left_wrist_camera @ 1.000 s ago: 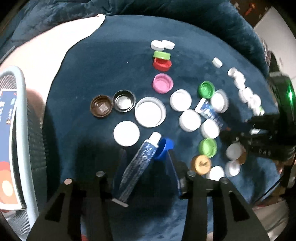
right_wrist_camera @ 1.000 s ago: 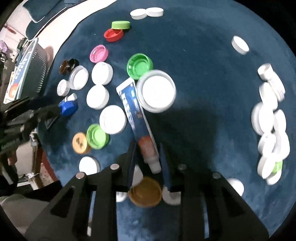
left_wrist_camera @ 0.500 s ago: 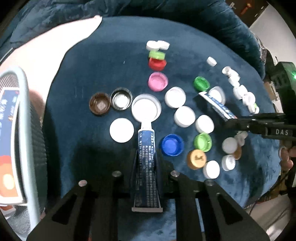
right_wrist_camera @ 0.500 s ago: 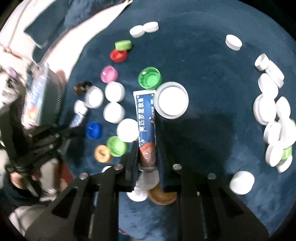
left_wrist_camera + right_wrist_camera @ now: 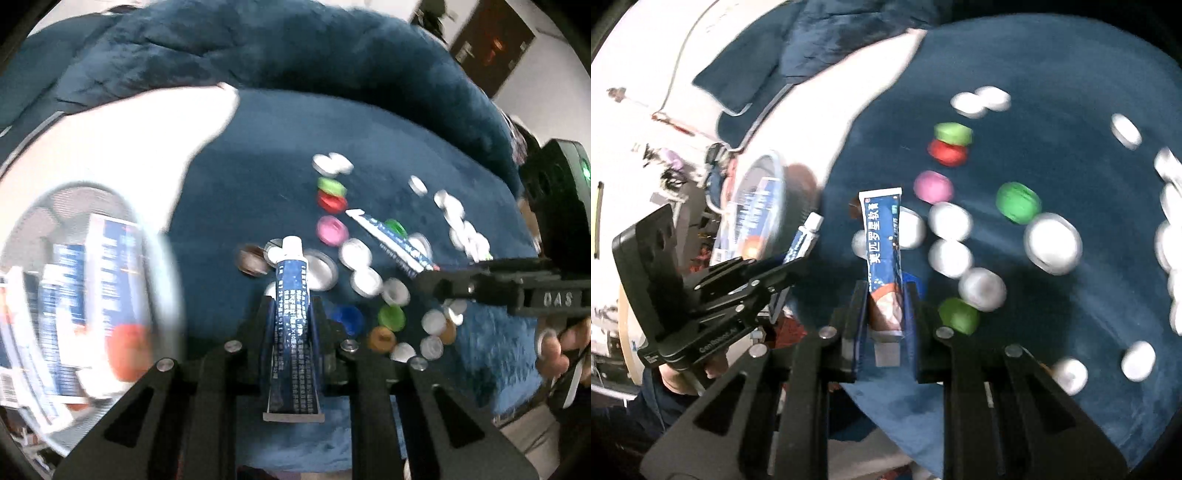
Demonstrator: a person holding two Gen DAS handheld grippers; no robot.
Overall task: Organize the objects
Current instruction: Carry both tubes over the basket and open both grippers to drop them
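My left gripper (image 5: 291, 302) is shut on a dark blue tube (image 5: 291, 277), white cap pointing away, lifted above the blue cloth (image 5: 266, 147). My right gripper (image 5: 884, 295) is shut on a blue tube with a red end (image 5: 881, 236), its crimped end pointing away, also held in the air. Each gripper shows in the other's view: the right gripper (image 5: 428, 277) with its tube (image 5: 388, 236), the left gripper (image 5: 798, 264) with its white-capped tube (image 5: 805, 236). Several bottle caps lie on the cloth, among them green (image 5: 332, 186), red (image 5: 332, 202) and pink (image 5: 332, 230).
A pale mesh basket (image 5: 173, 266) holding printed boxes stands left of the cloth, also seen as the basket (image 5: 777, 166) in the right wrist view. A row of white caps (image 5: 461, 229) lines the right side. A person's hand (image 5: 554, 343) grips the right tool.
The left jaws, open around the lying tube a second ago, shut on it. Both grippers rose with their tubes off the cloth and tilted up, bringing the basket into view.
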